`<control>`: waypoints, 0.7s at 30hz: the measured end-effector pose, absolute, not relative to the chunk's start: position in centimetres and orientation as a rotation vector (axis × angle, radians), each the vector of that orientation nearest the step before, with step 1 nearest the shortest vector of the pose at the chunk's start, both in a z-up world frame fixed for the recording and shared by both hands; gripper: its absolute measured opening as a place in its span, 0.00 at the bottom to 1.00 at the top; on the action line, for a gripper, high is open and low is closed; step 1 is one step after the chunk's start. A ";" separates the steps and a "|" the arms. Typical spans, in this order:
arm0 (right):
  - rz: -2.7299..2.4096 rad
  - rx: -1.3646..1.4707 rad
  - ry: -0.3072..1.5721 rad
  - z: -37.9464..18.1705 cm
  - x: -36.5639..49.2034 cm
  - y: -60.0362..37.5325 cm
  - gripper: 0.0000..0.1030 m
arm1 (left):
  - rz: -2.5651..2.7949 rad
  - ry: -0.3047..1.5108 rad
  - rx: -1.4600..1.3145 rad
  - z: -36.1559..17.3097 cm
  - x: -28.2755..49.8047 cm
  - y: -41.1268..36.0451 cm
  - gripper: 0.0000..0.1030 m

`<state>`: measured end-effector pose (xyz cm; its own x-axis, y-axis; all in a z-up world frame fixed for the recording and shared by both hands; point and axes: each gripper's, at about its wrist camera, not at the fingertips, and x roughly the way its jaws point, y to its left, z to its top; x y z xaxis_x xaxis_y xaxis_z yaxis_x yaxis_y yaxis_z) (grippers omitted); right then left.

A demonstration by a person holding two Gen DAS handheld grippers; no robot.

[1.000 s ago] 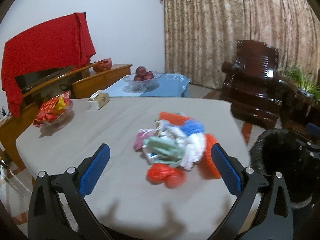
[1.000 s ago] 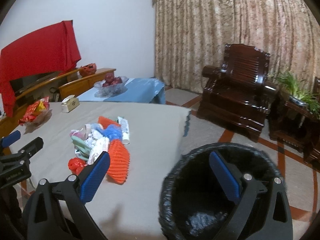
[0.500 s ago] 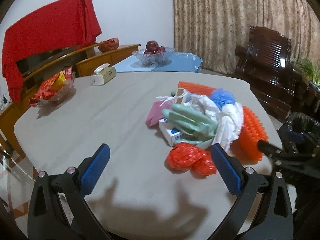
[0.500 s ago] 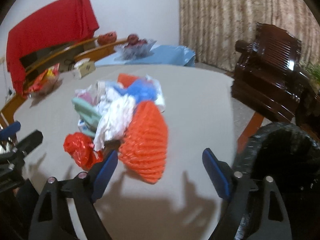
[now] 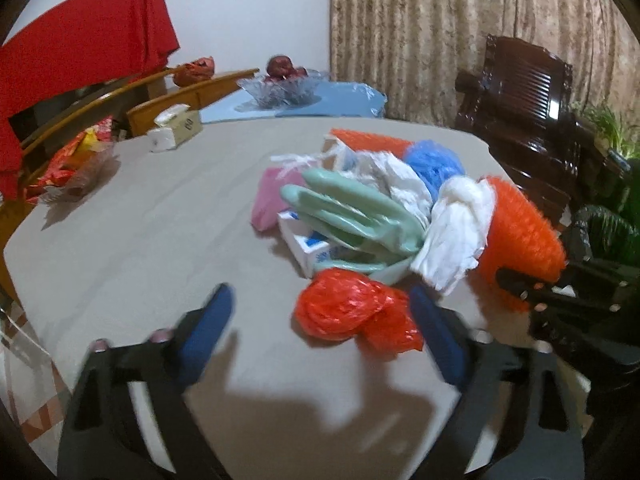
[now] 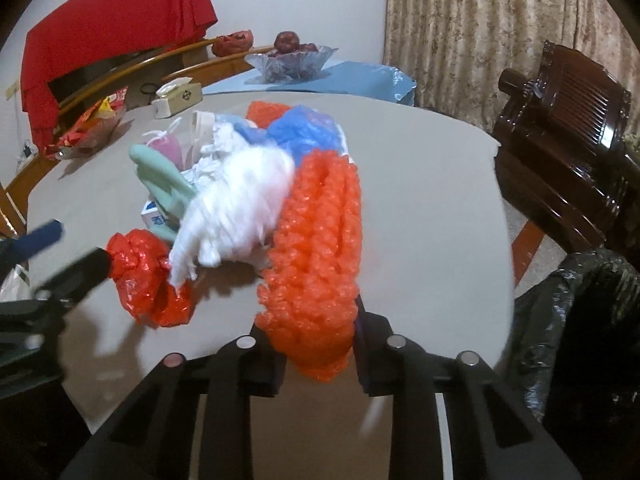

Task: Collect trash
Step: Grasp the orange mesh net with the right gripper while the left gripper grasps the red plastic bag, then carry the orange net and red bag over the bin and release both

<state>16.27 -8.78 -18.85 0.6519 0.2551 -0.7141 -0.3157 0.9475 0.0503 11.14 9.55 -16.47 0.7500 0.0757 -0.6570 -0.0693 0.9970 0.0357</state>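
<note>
My right hand-held gripper [image 6: 316,354] pinches the near end of the orange bubble wrap [image 6: 316,248]; my left hand-held gripper [image 5: 320,328] hangs spread wide beside the red bag [image 5: 352,308] on the table [image 5: 160,240].

Two orange bubble-wrap pieces [image 5: 520,228], one red plastic bag [image 5: 352,308], one green glove [image 5: 356,212], one tissue box [image 5: 176,130], one fruit bowl [image 5: 284,88]

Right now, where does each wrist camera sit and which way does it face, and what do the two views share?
Left wrist: sits on the left gripper, facing across the table at the trash pile; its blue-padded fingers spread wide near the red plastic bag.
Right wrist: sits on the right gripper, facing the same pile; its fingers close on the orange bubble wrap.
Shared: red plastic bag, orange bubble wrap, green glove, and each other's gripper.
</note>
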 end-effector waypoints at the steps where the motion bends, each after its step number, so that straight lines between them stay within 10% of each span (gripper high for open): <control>1: 0.323 -0.079 0.797 -18.8 16.3 -9.0 0.26 | 0.069 0.731 0.005 -17.0 11.5 9.4 0.72; 21: 0.314 -0.047 0.724 -14.9 13.9 -11.0 0.26 | 0.043 0.694 -0.022 -15.3 10.0 9.6 0.28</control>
